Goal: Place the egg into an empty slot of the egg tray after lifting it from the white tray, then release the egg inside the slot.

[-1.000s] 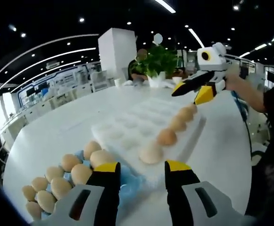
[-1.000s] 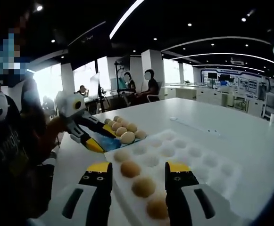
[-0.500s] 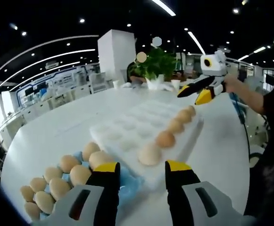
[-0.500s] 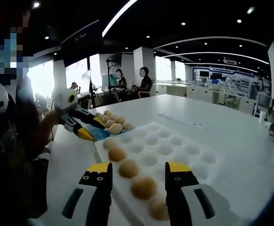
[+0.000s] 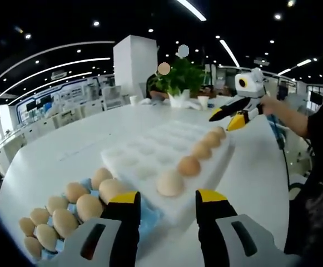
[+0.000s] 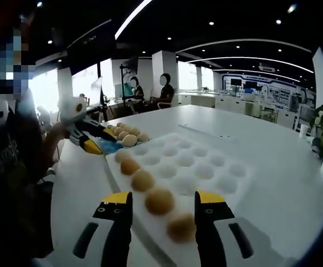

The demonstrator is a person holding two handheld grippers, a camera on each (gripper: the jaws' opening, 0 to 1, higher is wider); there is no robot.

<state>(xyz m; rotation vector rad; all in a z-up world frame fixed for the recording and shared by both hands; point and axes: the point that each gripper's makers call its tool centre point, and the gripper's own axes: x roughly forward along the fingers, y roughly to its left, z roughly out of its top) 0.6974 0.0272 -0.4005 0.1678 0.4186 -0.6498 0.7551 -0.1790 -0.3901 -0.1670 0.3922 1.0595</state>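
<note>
A white egg tray [image 5: 150, 147] lies on the table with a row of brown eggs [image 5: 188, 165] along its near-right edge; the other slots are empty. Several loose eggs [image 5: 75, 206] sit on a blue-lined tray [image 5: 148, 218] at lower left. My left gripper [image 5: 168, 199] is open above that tray's edge with nothing between its jaws. My right gripper [image 5: 224, 118] hovers open past the far end of the egg row. In the right gripper view, my right gripper [image 6: 162, 199] is open over the filled row [image 6: 159, 200], and the left gripper [image 6: 102, 142] is beside the loose eggs [image 6: 125, 136].
The round white table [image 5: 55, 156] curves away, its edge close at right. A potted plant [image 5: 184, 75] and a white pillar [image 5: 134, 58] stand behind. A person's arm [image 5: 286, 111] holds the right gripper. Two people [image 6: 162, 92] sit far back.
Both cameras have drawn back a little, so the egg tray looks lower and farther. My right gripper has shifted off the far end of the egg row. Nothing was picked up.
</note>
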